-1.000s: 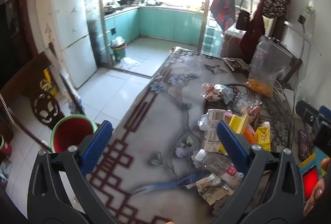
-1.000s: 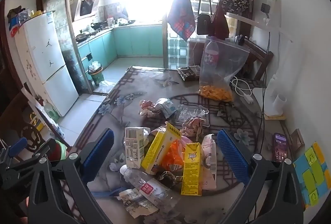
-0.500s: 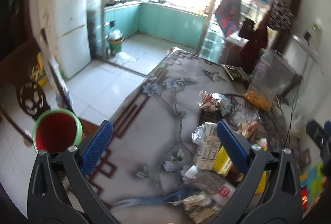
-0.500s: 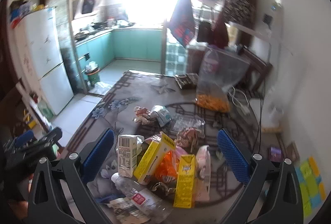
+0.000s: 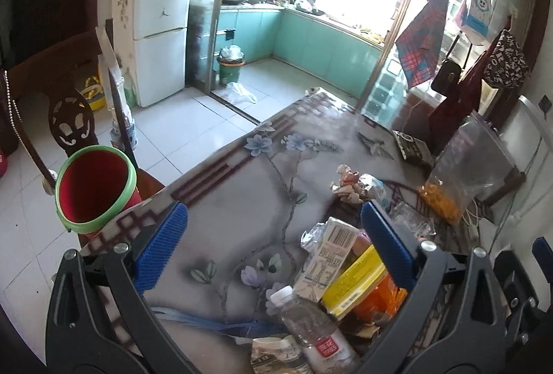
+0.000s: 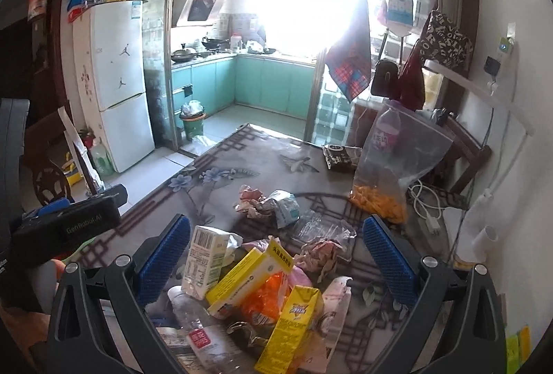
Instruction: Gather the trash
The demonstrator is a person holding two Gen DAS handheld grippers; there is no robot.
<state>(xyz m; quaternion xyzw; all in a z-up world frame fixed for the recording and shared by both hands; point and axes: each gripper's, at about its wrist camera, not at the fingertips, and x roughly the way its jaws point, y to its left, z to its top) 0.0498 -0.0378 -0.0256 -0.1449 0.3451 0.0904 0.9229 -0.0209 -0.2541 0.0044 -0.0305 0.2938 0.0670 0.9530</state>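
The heap of cartons, wrappers and a clear plastic bottle (image 6: 204,336) lay near the right-hand part of the floral glass-topped table (image 5: 249,194), whose left stretch toward the red bin with a green rim (image 5: 95,189) at its edge was bare, while the left gripper (image 5: 273,253) and right gripper (image 6: 274,261) hovered spread wide, holding nothing.
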